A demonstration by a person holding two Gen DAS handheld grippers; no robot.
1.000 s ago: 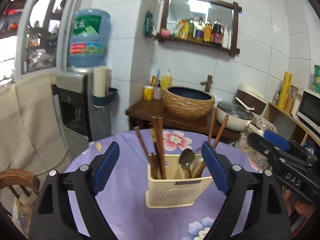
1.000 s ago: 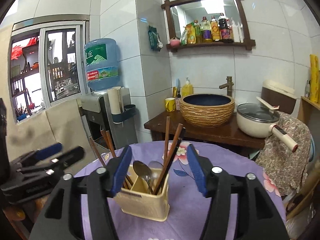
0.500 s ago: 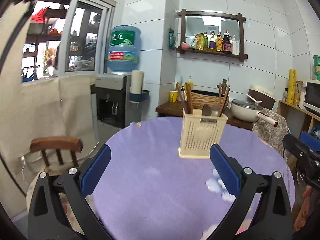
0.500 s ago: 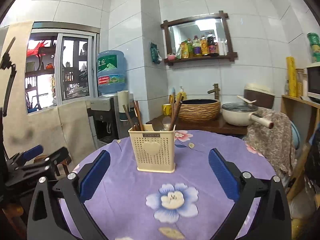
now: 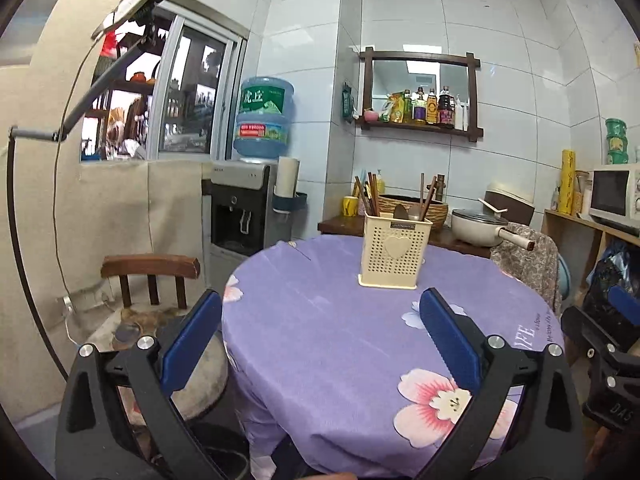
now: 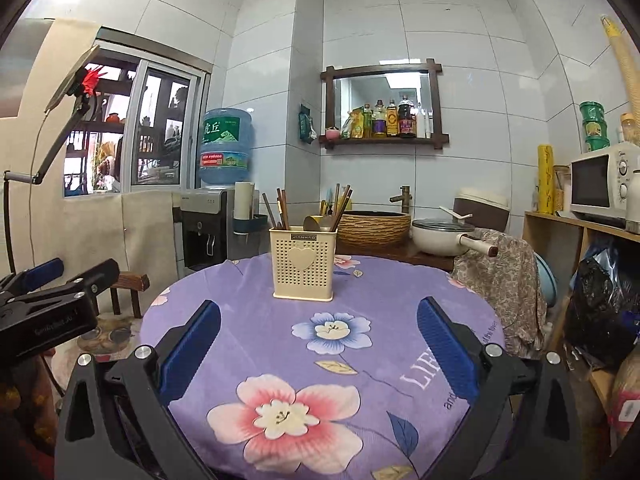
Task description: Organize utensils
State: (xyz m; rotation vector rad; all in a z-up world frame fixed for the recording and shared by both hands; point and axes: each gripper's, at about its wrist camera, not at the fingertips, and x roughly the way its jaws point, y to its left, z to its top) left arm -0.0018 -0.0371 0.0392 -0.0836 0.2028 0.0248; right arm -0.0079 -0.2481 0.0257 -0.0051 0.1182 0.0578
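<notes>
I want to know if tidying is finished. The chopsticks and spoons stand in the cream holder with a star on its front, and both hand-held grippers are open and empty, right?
Almost. The cream perforated plastic utensil holder has a heart on its front, not a star; the right wrist view shows it plainly. The rest holds: brown wooden chopsticks and metal spoons stand inside it, and the left hand-held gripper and right hand-held gripper are open and empty.

Cream perforated holder (image 6: 303,265), heart emblem; purple floral tablecloth (image 6: 360,344); blue pads (image 6: 444,344) on black hand-held gripper (image 6: 318,350).

White tiled walls (image 6: 360,20), window (image 6: 132,136) left, water dispenser (image 6: 208,224) (blue bottle on top), wooden mirror shelf (image 6: 384,140), microwave (image 6: 600,184) right.
</notes>
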